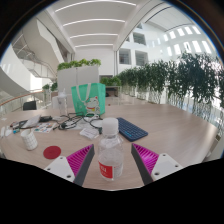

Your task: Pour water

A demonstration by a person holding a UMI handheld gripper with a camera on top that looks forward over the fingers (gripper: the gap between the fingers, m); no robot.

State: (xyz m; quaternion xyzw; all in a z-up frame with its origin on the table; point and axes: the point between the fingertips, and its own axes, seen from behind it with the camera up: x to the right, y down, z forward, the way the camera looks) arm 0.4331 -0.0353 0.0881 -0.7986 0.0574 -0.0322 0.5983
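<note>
A clear plastic water bottle [110,155] with a white cap and a red label stands upright on the wooden table [170,125]. It is between the fingers of my gripper [111,150], which is open, with a gap showing on each side of the bottle. The magenta pads [82,160] flank its lower body. Beyond the bottle, further back on the table, stands a green translucent cup [88,97].
A dark blue flat pad [130,129] lies just behind the bottle to the right. To the left are a small white cup [29,140], a red disc [52,152], cables and a white device [30,118]. Potted plants [185,80] line the right side.
</note>
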